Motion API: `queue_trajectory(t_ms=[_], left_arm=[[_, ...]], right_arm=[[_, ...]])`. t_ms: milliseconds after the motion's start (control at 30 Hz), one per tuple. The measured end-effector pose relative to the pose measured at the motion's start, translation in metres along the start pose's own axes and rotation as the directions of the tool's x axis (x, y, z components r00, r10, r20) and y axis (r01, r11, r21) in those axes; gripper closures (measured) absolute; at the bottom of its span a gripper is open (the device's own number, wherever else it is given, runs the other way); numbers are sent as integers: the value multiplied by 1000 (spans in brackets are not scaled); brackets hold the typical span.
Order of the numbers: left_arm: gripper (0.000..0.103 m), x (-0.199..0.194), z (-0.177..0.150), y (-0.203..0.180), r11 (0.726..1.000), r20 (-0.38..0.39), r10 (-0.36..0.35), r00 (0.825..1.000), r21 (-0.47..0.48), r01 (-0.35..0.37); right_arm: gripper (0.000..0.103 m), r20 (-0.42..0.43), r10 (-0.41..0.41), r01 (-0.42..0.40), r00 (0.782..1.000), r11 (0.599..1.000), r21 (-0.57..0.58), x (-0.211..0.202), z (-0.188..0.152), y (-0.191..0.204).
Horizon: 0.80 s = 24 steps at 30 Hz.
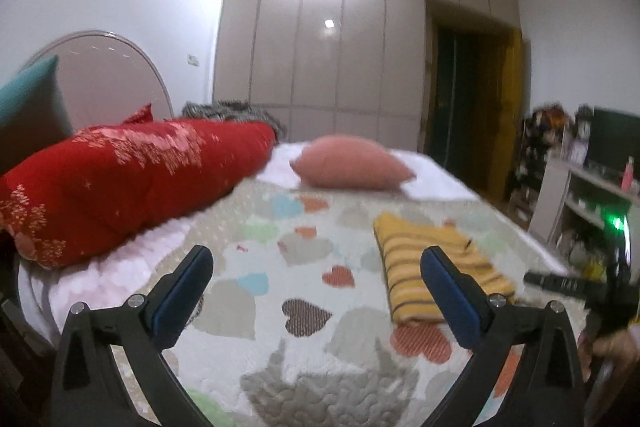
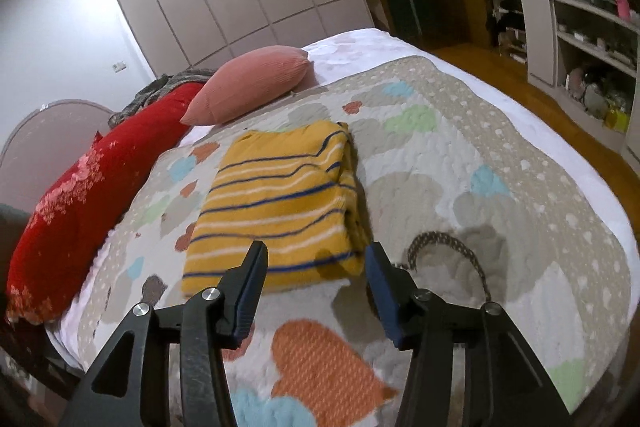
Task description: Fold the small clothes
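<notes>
My left gripper (image 1: 316, 259) stands spread as wide as it goes, nothing between its blue pads, held above the heart-patterned quilt (image 1: 280, 291). My right gripper (image 2: 316, 259) is about half open and also empty, its tips hovering just short of the near edge of the folded yellow striped top (image 2: 276, 203). That top lies flat on the quilt, its folded edge on the right side in the right wrist view. Beyond the top sits a pink cushion (image 2: 248, 87); to the top's left a red bolster (image 2: 88, 195) runs along the bed. Right of the top, bare quilt stretches to the bed's edge.
</notes>
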State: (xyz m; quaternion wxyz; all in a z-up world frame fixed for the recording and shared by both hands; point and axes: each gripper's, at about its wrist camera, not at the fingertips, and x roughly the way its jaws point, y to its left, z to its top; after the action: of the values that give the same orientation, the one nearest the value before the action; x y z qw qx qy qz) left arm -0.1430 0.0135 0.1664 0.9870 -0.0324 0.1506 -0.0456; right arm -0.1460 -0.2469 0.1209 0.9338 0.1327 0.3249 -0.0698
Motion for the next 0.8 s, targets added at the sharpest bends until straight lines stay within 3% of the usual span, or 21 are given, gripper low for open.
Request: queue_trajectory(t_ms=[133, 300, 433, 600, 800], left_arm=[[0, -9, 8, 5, 1000, -32, -28, 999, -5, 28], [0, -21, 11, 2, 1000, -17, -31, 999, -1, 31], [0, -13, 5, -2, 998, -96, -65, 993, -9, 64], [0, 13, -13, -12, 997, -253, -71, 965, -10, 71], [0, 22, -29, -18, 998, -320, -58, 946, 6, 63]], right_arm=[[42, 23, 11, -11, 1000, 1000, -25, -20, -9, 13], [40, 36, 24, -22, 999, 999, -44, -32, -17, 28], [39, 31, 11, -9, 999, 998, -67, -29, -25, 32], [39, 5, -14, 14, 1000, 997, -69, -21, -34, 26], [37, -5, -26, 26, 1000, 998, -55, -18, -39, 16]])
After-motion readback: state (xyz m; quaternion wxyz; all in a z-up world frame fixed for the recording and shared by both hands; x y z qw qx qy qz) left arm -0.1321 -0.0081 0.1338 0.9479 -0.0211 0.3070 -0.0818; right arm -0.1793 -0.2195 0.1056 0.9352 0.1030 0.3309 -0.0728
